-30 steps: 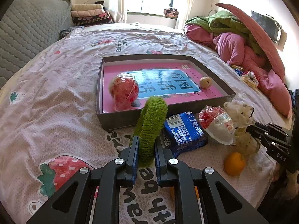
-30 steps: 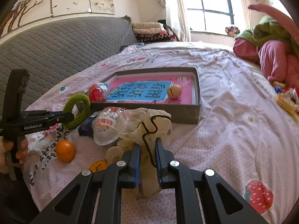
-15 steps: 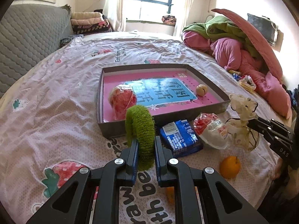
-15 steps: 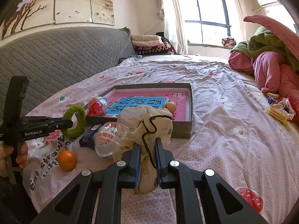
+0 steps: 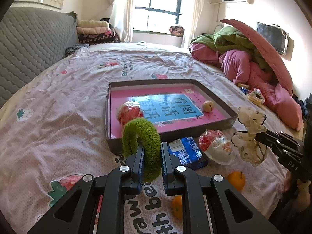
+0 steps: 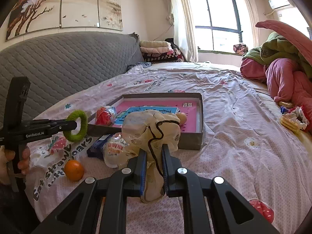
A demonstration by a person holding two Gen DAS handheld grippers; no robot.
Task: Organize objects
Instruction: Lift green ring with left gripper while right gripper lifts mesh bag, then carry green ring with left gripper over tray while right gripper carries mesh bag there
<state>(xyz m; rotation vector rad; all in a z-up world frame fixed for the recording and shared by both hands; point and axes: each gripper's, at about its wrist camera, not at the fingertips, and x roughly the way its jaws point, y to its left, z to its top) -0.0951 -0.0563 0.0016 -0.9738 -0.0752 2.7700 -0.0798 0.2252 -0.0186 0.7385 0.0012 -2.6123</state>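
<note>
- L gripper: jaws clamped on fuzzy green ring, held upright above the bedsheet, just short of the tray's near wall.
- R gripper: jaws closed on cream sheer scrunchie w/ dark trim, lifted clear of the sheet.
- Grey tray, pink liner: holds red-wrapped snack & small round bell.
- Near tray's front wall, on sheet: blue packet, clear snack bag, two oranges.

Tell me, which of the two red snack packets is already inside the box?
The rounder red packet by the box's left wall. The other red-and-white packet lies outside on the bedsheet, beside the blue pack.
</note>
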